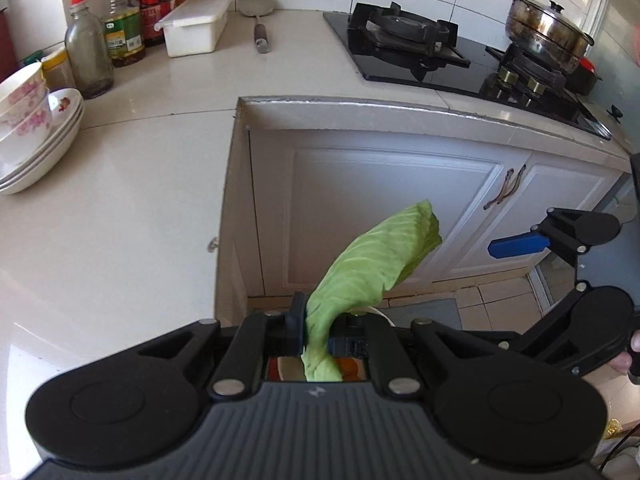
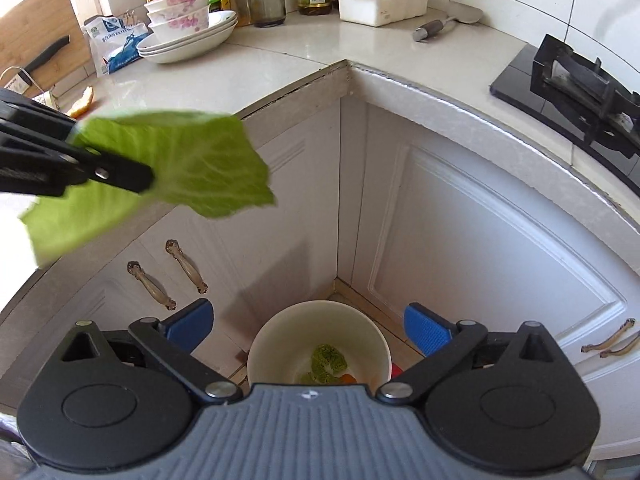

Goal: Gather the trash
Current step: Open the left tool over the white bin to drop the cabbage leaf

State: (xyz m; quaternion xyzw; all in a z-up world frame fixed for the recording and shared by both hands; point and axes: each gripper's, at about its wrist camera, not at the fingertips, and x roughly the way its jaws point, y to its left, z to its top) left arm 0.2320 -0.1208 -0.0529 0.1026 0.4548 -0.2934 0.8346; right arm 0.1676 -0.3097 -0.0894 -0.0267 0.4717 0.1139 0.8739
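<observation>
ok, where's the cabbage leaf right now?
Clamped in the left gripper, the cabbage leaf hangs off the counter edge, in front of the cabinet doors; the right wrist view shows the white bin lower down.

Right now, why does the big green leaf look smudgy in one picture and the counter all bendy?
In the right wrist view the cabbage leaf held by the left gripper is smeared by motion blur. In the left wrist view it is sharp. Both fisheye views curve the counter edge, and daylight glares on the countertop.

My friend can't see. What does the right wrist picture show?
The open right gripper hangs above a white bin on the floor holding green scraps. At left, the left gripper pinches a big cabbage leaf.
</observation>
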